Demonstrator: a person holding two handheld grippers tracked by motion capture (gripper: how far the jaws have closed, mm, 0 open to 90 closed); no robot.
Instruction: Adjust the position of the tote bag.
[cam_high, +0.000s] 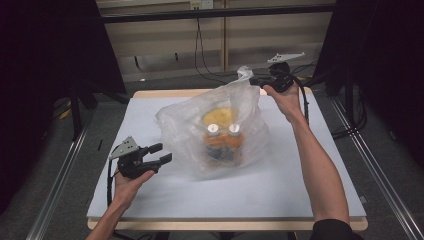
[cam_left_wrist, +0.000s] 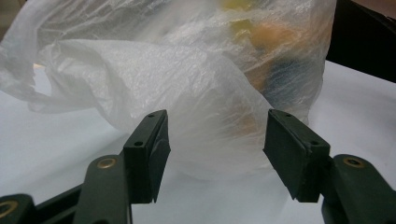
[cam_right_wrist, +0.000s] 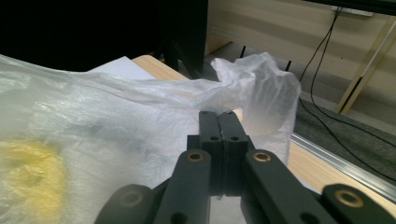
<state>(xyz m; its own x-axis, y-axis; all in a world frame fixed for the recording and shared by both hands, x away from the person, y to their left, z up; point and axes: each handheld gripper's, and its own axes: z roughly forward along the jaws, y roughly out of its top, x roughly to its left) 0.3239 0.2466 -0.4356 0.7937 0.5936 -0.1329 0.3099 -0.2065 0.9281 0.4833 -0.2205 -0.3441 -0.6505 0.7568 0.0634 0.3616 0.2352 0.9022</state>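
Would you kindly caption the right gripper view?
Right gripper shut on the plastic bag at its upper edge.

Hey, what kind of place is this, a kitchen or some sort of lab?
Most likely a lab or recording setup, not a kitchen: black curtains flank a white-topped table, metal rails run along the floor, and cables hang down the back wall.
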